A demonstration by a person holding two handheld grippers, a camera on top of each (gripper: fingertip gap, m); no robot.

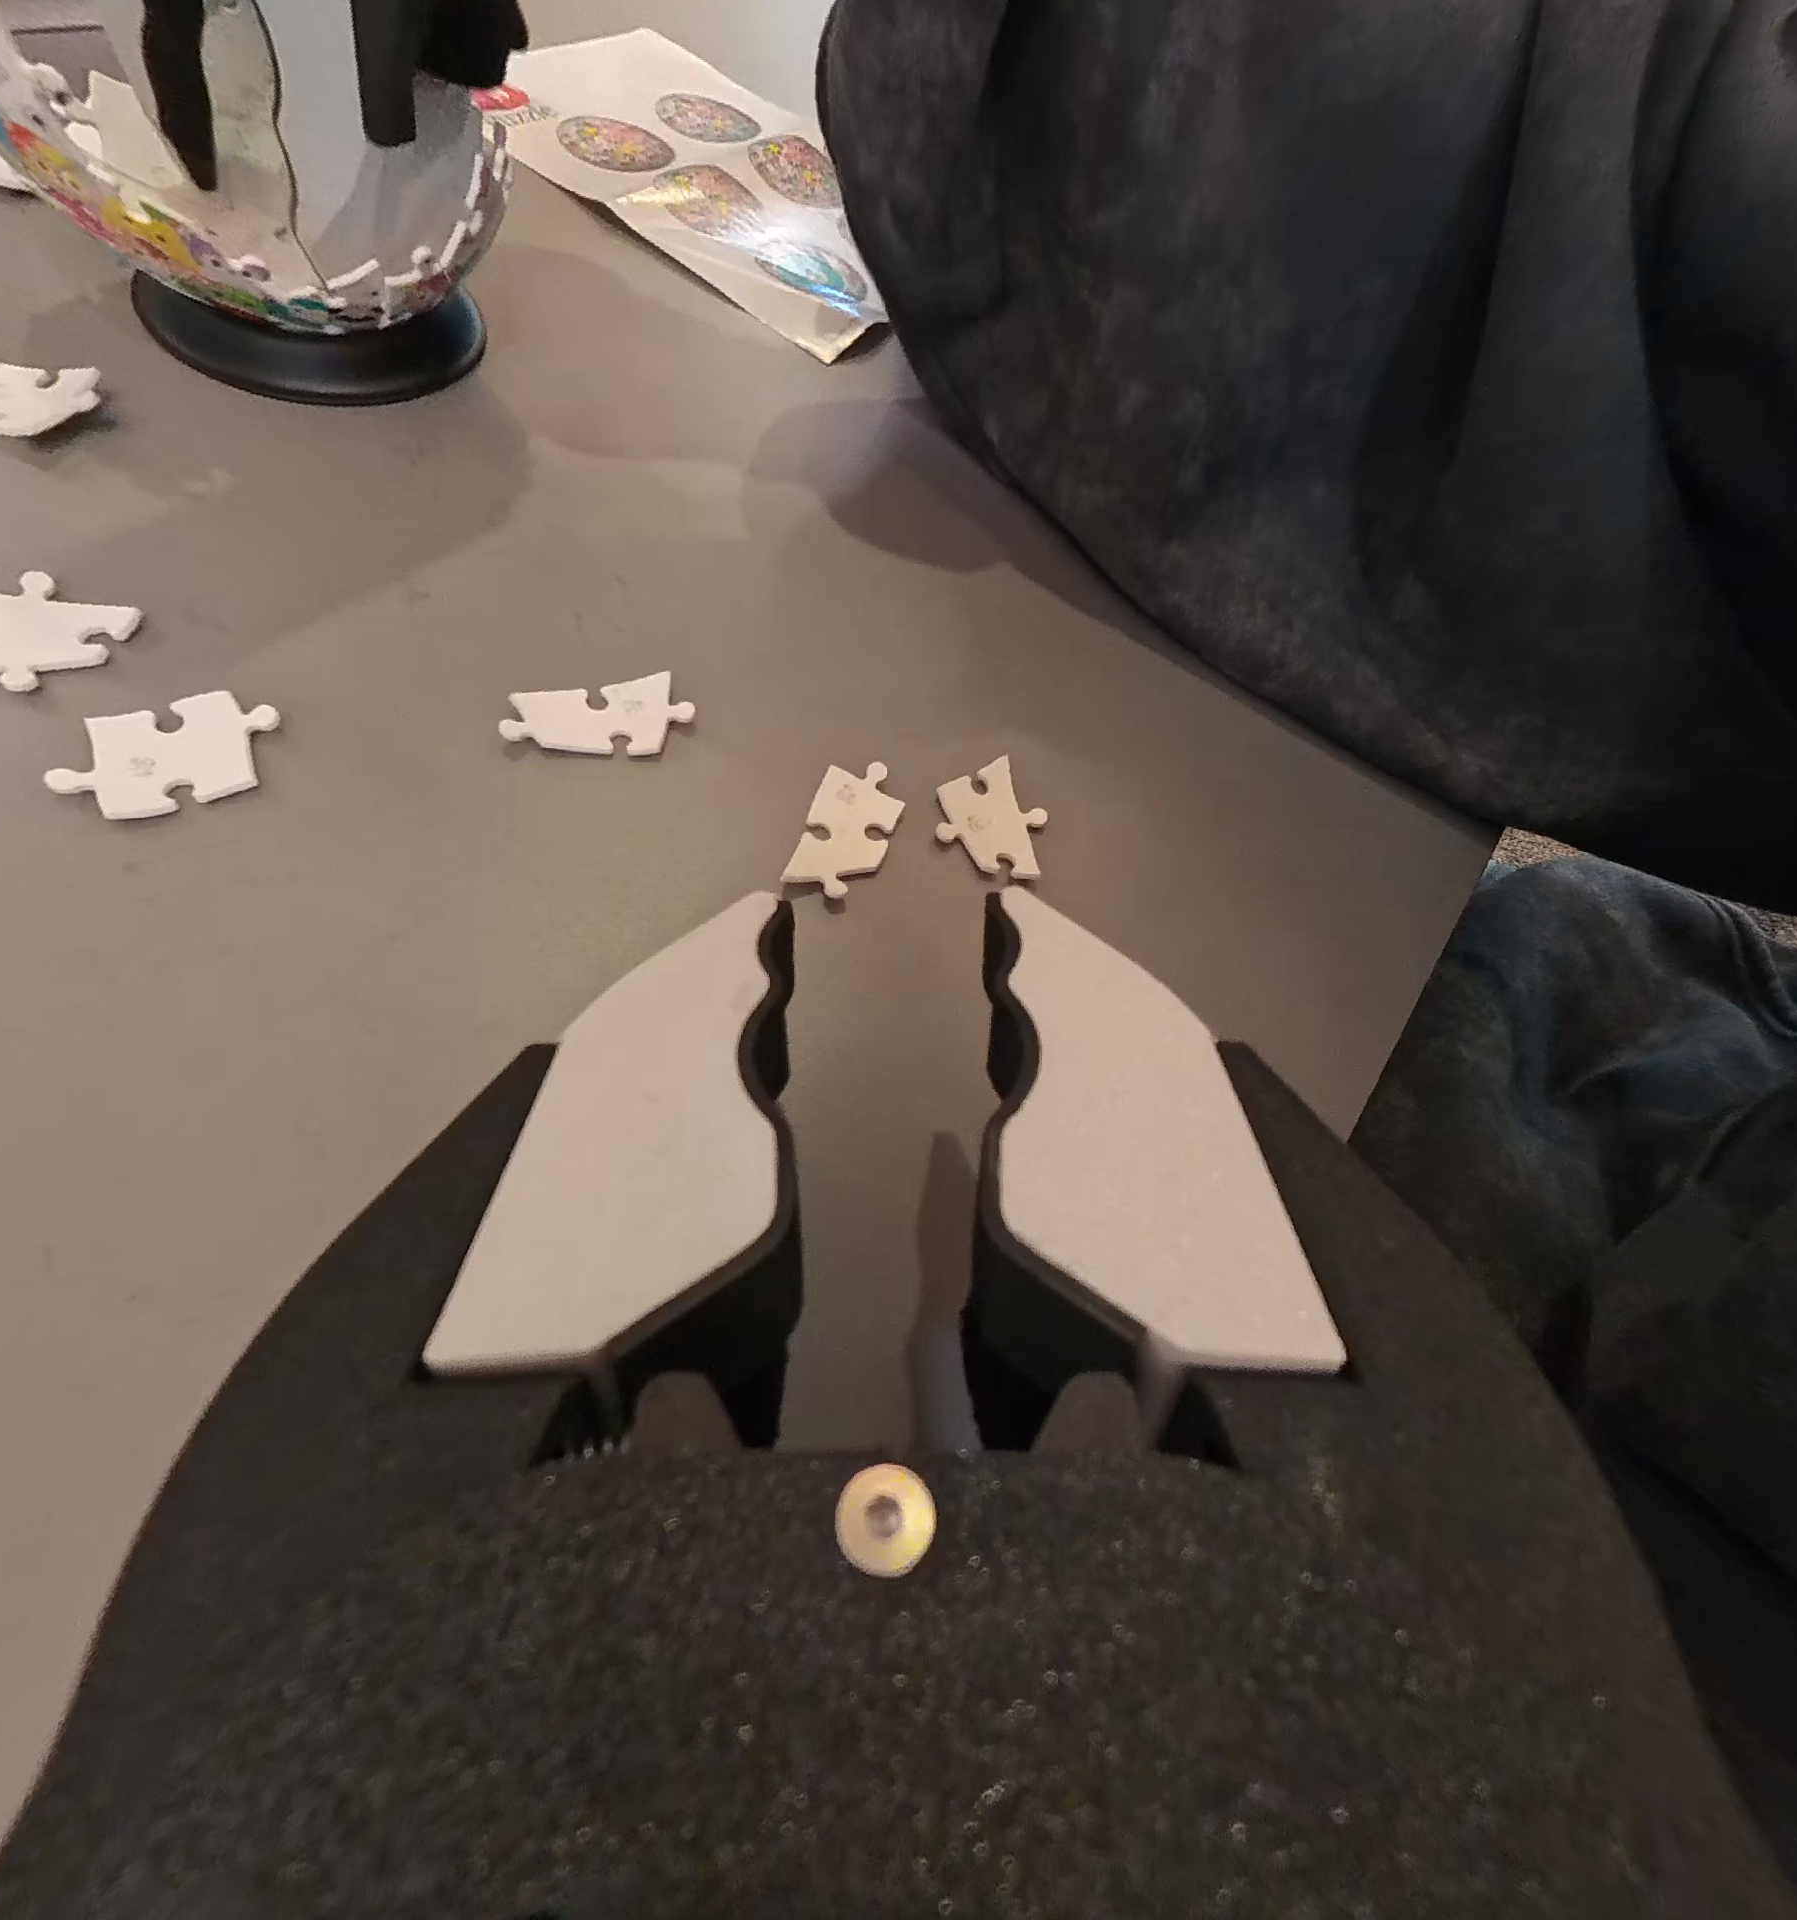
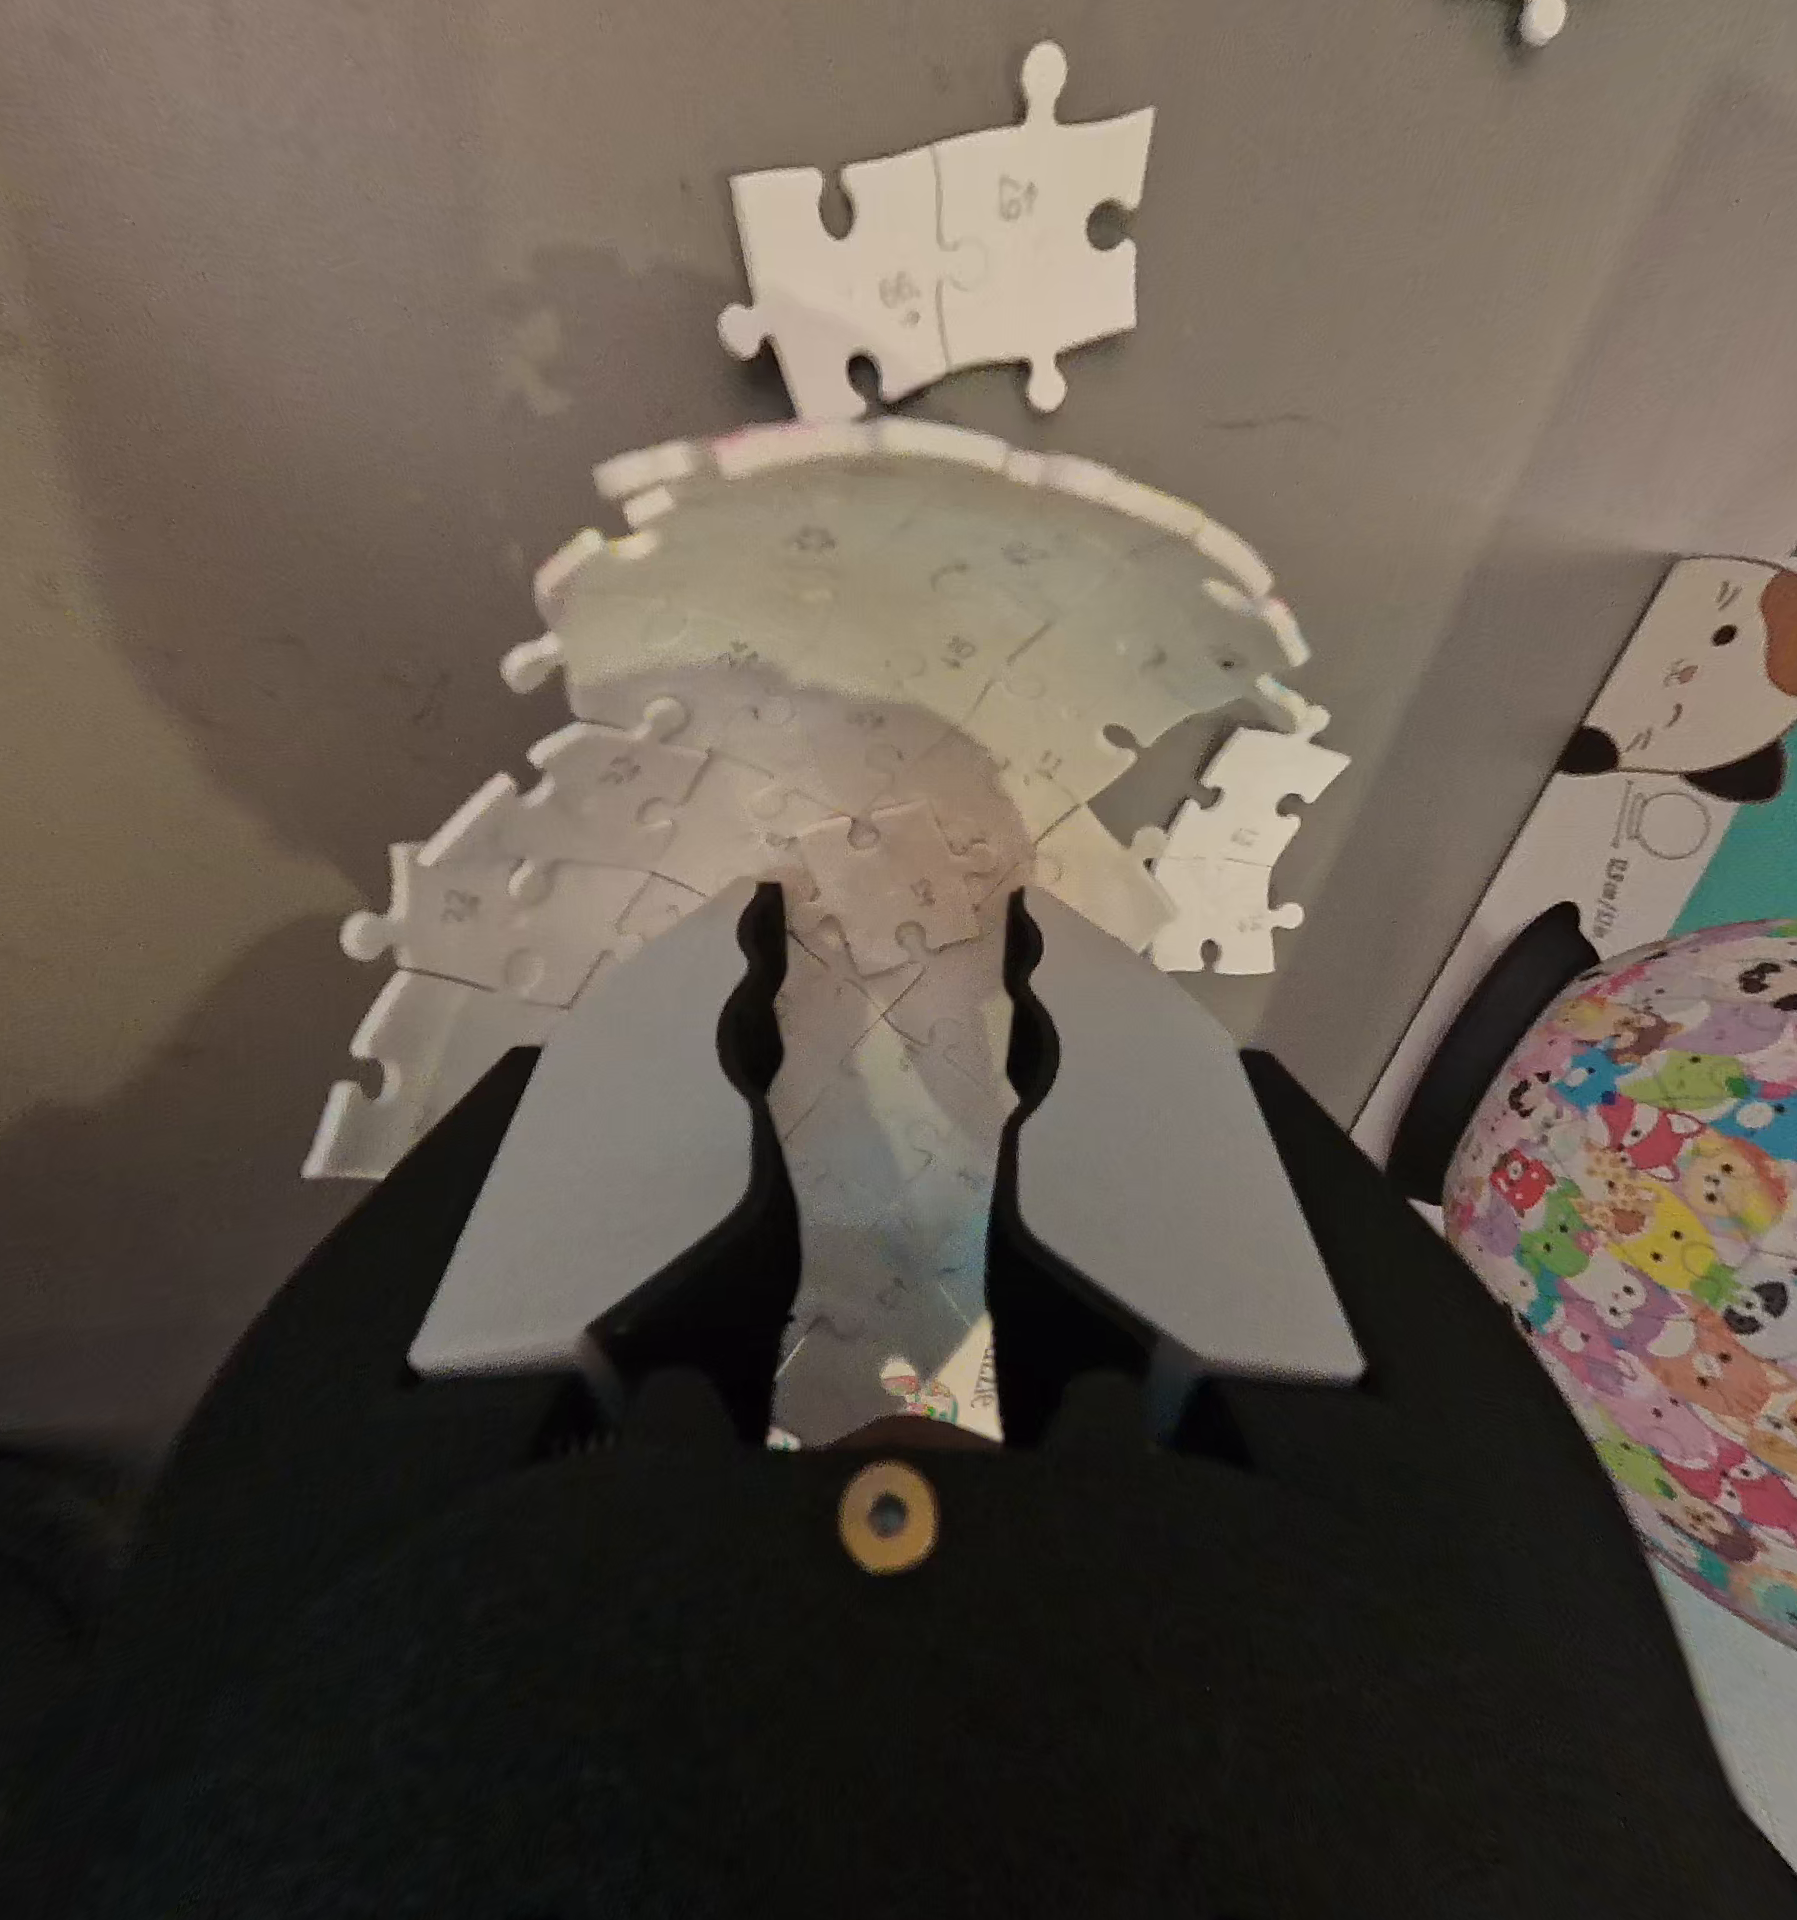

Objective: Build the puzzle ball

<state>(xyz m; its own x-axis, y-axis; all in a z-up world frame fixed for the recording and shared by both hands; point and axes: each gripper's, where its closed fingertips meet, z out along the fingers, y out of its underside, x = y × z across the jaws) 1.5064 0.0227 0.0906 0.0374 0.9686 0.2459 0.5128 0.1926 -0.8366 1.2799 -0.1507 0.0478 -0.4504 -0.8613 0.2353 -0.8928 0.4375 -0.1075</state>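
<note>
Your left gripper (image 1: 889, 904) hovers low over the grey bench (image 1: 437, 935) with its fingers (image 1: 665, 1101) spread apart, holding nothing. Two small white pieces (image 1: 847, 826) lie just past the tips, at 12 o'clock. The half-built puzzle ball (image 1: 354, 197) sits on its black stand (image 1: 312, 348) at 10 o'clock. Your right gripper (image 2: 889, 914) reaches down inside the ball's white shell (image 2: 873, 623), its fingers (image 2: 624, 1122) apart too and gripping nothing. A joined white pair (image 2: 935, 260) lies at 12 o'clock. A colourful box (image 2: 1642, 1195) sits at 3 o'clock.
</note>
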